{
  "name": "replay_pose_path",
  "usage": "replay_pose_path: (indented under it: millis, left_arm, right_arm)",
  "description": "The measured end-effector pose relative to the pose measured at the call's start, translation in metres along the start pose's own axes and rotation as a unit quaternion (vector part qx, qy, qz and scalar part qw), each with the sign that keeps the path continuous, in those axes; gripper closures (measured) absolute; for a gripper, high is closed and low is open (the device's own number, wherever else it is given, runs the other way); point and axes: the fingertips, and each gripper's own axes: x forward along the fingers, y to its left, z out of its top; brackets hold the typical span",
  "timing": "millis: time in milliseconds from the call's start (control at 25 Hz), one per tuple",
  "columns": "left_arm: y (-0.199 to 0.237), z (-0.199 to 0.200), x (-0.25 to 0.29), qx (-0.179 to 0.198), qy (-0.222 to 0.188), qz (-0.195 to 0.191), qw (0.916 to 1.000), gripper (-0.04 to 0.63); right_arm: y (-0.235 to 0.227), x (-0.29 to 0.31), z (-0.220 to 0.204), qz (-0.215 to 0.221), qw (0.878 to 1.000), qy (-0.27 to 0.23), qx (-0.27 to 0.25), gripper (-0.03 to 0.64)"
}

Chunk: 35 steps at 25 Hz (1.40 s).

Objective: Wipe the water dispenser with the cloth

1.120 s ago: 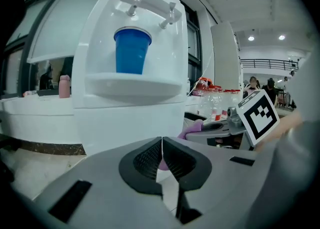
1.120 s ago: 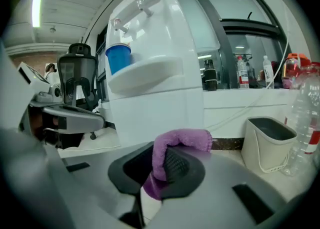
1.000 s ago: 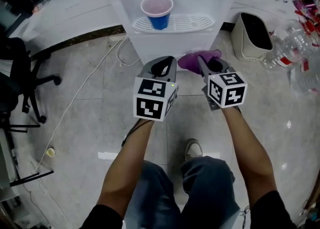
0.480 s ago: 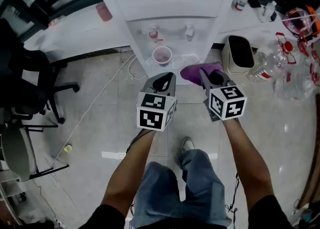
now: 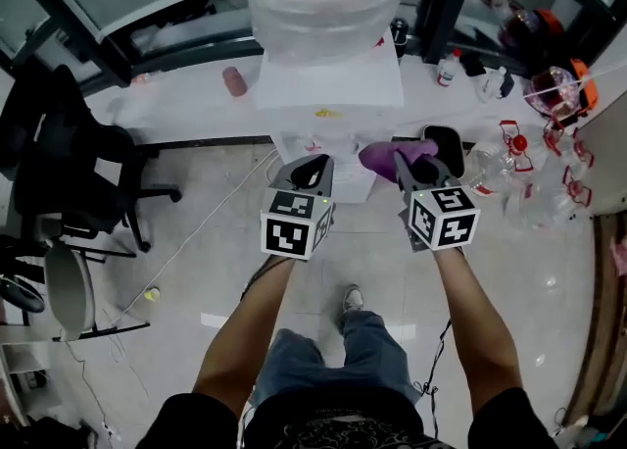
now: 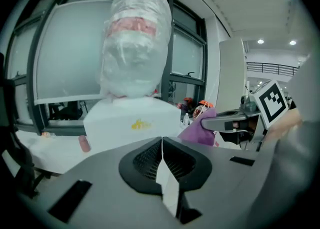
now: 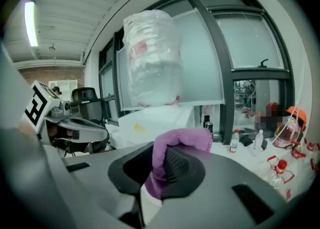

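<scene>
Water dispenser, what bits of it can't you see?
- Bottle top: head view, cut off by the upper edge.
- Lower front of the water dispenser: left gripper view, behind the shut left tongs.
- Same part, right gripper view: behind the right tongs and the purple cloth they pinch.

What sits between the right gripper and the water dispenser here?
Only the purple cloth clamped in the right gripper; past it, bare air up to the water dispenser. The right gripper view shows this.
</scene>
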Motion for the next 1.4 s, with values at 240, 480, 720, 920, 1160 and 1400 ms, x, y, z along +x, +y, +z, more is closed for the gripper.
replay_pose_path:
  millis: [240, 480, 720, 920, 1160, 1400]
  left_arm:
    - [-0.001, 0.089, -0.041, 0.008, -0.031, 0.026, 0.9992, 0.567]
    - [-0.009, 0.146, -0.068, 0.010, -0.075, 0.040, 0.9963, 0.567]
    - [-0.016, 0.162, -0.072, 0.022, -0.087, 0.049, 0.9947, 0.567]
    - [-0.010, 0.161, -0.075, 0.020, -0.085, 0.070, 0.9937, 0.568]
    - [0.001, 0.162, -0.081, 0.006, -0.087, 0.086, 0.9925, 0.566]
    - [-0.001, 0.160, -0.081, 0.009, -0.083, 0.092, 0.9923, 0.566]
  right_arm:
    - [0.007, -0.043, 0.087, 0.000, 0.999, -0.032, -0.022, 0.575]
    - [0.015, -0.072, 0.153, 0.005, 0.996, -0.070, -0.050, 0.575]
    - [0.010, -0.083, 0.178, 0.015, 0.994, -0.088, -0.066, 0.575]
    - [0.000, -0.083, 0.181, 0.010, 0.993, -0.086, -0.086, 0.576]
    - [-0.008, -0.086, 0.185, 0.009, 0.992, -0.093, -0.084, 0.577]
    - [-0.015, -0.089, 0.187, 0.004, 0.991, -0.097, -0.089, 0.575]
